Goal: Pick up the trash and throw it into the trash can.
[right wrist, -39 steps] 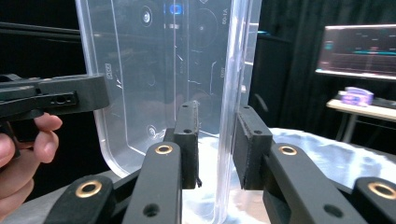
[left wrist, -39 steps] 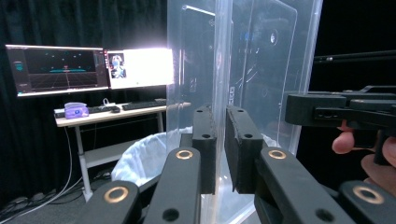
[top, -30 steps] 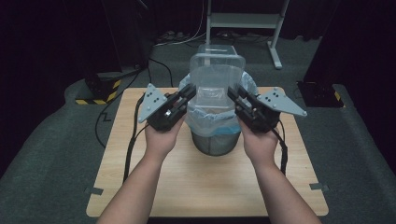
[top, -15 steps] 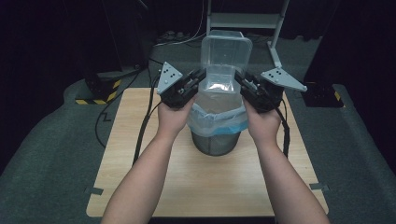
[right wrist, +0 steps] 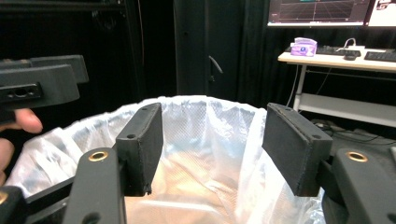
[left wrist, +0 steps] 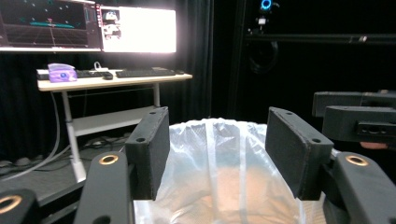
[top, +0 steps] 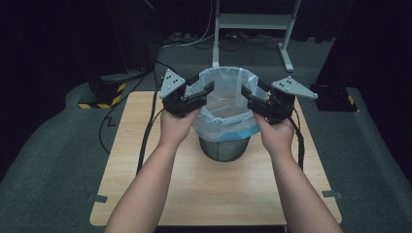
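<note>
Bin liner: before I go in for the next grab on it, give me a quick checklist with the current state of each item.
1. Left tool open: ok, its jaws stand apart in the left gripper view, nothing between them.
2. Right tool open: ok, jaws apart, nothing held.
3. Bin liner mouth open: ok, it stands wide above the mesh bin.
4. Liner folded down over the bin's rim: not ok, the plastic rises above it, though a skirt hangs outside.
5. Tools on opposite sides of the liner: ok, one at each side near its upper edge.
6. Bin upright on the wooden table: ok.
</note>
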{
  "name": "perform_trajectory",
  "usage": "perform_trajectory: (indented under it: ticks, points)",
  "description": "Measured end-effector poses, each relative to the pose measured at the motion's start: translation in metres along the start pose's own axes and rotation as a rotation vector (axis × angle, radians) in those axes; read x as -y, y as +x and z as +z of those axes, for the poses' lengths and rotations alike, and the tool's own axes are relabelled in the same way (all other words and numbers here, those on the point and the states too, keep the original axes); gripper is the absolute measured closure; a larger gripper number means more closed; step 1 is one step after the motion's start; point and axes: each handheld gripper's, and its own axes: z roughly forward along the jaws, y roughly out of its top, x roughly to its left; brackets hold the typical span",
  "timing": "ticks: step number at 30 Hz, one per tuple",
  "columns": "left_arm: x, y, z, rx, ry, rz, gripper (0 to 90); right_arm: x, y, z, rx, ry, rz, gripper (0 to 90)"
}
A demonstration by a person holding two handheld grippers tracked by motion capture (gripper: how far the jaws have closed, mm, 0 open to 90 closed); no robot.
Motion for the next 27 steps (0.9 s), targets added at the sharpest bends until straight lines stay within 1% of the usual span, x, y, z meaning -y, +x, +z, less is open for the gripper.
perform_trajectory:
  ticks: [1,2,3,4,5,6,7,8,9,10,11,12,14,15,16,17,18,19,20,21,23,24,25,26,27]
  points:
    - [0.001,-0.001,-0.002,0.001,0.008,0.011,37.2,0.001,0.003,-0.002,0.001,0.001,-0.020,35.3]
    - [0.002,-0.001,-0.006,-0.004,0.019,0.033,36.4,0.002,0.004,-0.004,0.000,-0.008,-0.033,35.3]
    - [0.002,-0.001,-0.006,-0.004,0.019,0.033,36.1,0.002,0.004,-0.004,0.000,-0.008,-0.033,35.3]
    - [0.003,0.000,-0.014,-0.020,0.024,0.053,35.7,0.005,0.005,-0.007,-0.003,-0.013,-0.045,34.2]
    - [0.003,0.000,-0.014,-0.020,0.024,0.053,35.4,0.005,0.005,-0.007,-0.003,-0.013,-0.045,34.2]
    - [0.003,0.002,-0.018,-0.030,0.029,0.063,35.3,0.008,0.006,-0.011,-0.006,-0.007,-0.053,33.8]
    - [0.003,0.002,-0.022,-0.034,0.024,0.052,35.0,0.011,0.007,-0.013,-0.006,-0.004,-0.058,33.5]
    - [0.003,0.005,-0.031,-0.050,0.029,0.055,34.7,0.013,0.008,-0.015,-0.004,0.002,-0.064,32.9]
    - [0.003,0.005,-0.031,-0.050,0.029,0.055,34.5,0.014,0.008,-0.016,-0.002,0.007,-0.067,32.8]
    - [0.004,0.008,-0.043,-0.054,0.025,0.055,34.2,0.018,0.009,-0.020,0.000,0.007,-0.075,32.8]
    - [0.004,0.008,-0.043,-0.054,0.025,0.055,33.8,0.018,0.009,-0.020,0.000,0.007,-0.075,32.8]
    - [0.006,0.013,-0.056,-0.064,0.037,0.054,33.5,0.023,0.010,-0.028,0.004,0.007,-0.080,32.7]
    - [0.008,0.018,-0.070,-0.074,0.056,0.053,33.1,0.027,0.011,-0.034,0.012,0.004,-0.090,32.6]
    - [0.008,0.018,-0.070,-0.074,0.056,0.053,32.9,0.030,0.012,-0.039,0.015,0.003,-0.090,32.5]
    - [0.011,0.021,-0.079,-0.083,0.065,0.047,32.7,0.034,0.012,-0.044,0.020,0.002,-0.095,32.3]
    - [0.017,0.026,-0.094,-0.093,0.085,0.045,32.6,0.037,0.013,-0.048,0.029,0.004,-0.100,32.3]
    - [0.021,0.029,-0.098,-0.099,0.086,0.039,32.4,0.041,0.014,-0.052,0.037,0.005,-0.107,32.3]
    - [0.021,0.029,-0.098,-0.099,0.086,0.039,32.4,0.041,0.014,-0.052,0.037,0.005,-0.107,32.3]
    - [0.031,0.036,-0.110,-0.118,0.112,0.026,32.3,0.051,0.014,-0.059,0.045,0.013,-0.114,32.3]
    - [0.036,0.040,-0.116,-0.123,0.132,0.026,32.3,0.054,0.014,-0.061,0.045,0.018,-0.111,32.3]
    - [0.049,0.048,-0.126,-0.145,0.165,0.019,32.3,0.066,0.014,-0.065,0.047,0.033,-0.108,32.1]
    - [0.049,0.048,-0.126,-0.145,0.165,0.019,32.3,0.066,0.014,-0.065,0.047,0.033,-0.108,32.1]
    - [0.058,0.055,-0.132,-0.160,0.188,0.004,32.3,0.073,0.014,-0.066,0.050,0.041,-0.110,32.1]
    - [0.068,0.061,-0.137,-0.175,0.212,-0.014,32.0,0.088,0.013,-0.066,0.046,0.078,-0.101,31.9]
    - [0.074,0.065,-0.141,-0.181,0.231,-0.024,31.9,0.094,0.012,-0.066,0.046,0.092,-0.099,31.8]
